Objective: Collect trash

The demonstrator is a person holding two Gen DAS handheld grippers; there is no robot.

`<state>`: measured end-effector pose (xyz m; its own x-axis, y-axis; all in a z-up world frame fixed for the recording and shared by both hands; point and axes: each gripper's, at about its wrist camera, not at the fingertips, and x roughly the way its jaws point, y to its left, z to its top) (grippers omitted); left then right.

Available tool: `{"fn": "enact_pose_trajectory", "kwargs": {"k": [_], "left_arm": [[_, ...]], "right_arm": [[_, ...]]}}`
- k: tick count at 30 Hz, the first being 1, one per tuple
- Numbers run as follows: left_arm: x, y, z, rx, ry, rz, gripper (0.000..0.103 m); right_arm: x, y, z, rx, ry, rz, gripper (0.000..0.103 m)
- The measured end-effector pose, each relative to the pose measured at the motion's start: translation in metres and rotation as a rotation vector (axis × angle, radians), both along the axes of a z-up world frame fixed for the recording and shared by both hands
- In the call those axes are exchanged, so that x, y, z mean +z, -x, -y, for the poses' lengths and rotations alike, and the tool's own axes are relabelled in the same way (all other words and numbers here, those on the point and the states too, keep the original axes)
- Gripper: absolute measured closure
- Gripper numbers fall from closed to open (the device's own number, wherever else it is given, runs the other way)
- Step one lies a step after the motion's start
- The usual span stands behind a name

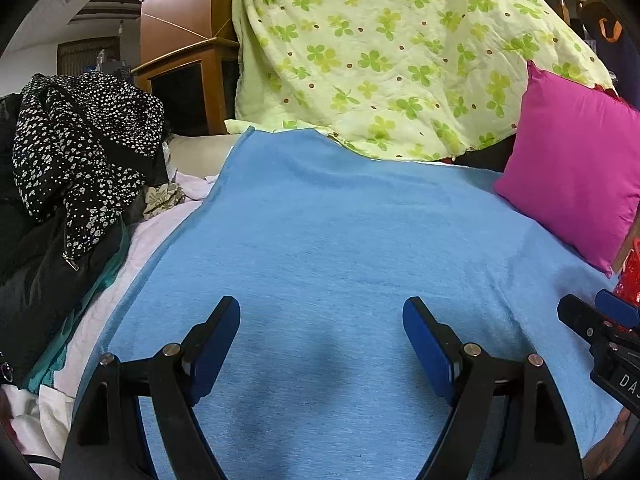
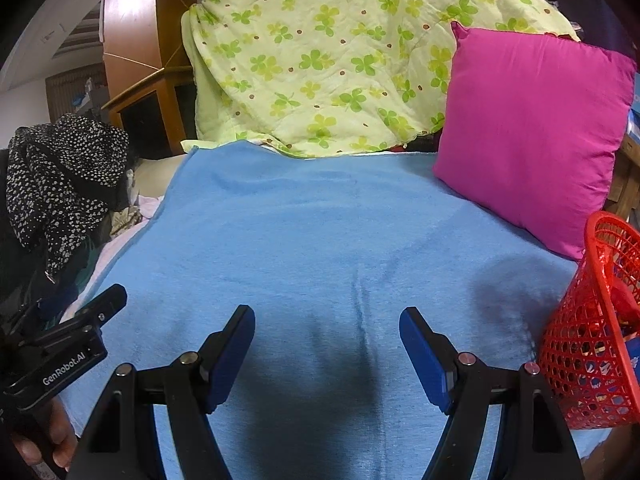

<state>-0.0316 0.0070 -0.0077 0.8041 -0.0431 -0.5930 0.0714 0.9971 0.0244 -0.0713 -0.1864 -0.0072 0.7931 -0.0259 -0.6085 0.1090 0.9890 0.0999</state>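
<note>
Before you lies the blanket point(image 2: 320, 248); the pillow point(image 2: 532, 132) rests on its far right, the basket point(image 2: 576, 360) nearer right, clothes point(image 2: 60, 184) left.

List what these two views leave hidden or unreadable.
- Red plastic mesh basket, right wrist view: cut by the frame edge; contents blurred behind the mesh.
- Whatever lies under the green clover-print quilt: covered.
- Dark spotted clothing pile, left wrist view: lower layers buried.

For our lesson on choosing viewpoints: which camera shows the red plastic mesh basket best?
The right wrist view: the red plastic mesh basket shows its rim, wall and some contents at the right edge. The left wrist view catches only a red sliver beside the pink cushion.
</note>
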Motion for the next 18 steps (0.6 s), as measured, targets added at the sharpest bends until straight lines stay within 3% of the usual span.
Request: {"fn": "enact_pose_trajectory", "kwargs": {"k": [18], "left_arm": [[-0.0003, -0.0018, -0.0065, 0.029, -0.003, -0.008, 0.019]], "right_arm": [[0.0018, -0.0037, -0.0063, 0.005, -0.015, 0.015, 0.024]]}}
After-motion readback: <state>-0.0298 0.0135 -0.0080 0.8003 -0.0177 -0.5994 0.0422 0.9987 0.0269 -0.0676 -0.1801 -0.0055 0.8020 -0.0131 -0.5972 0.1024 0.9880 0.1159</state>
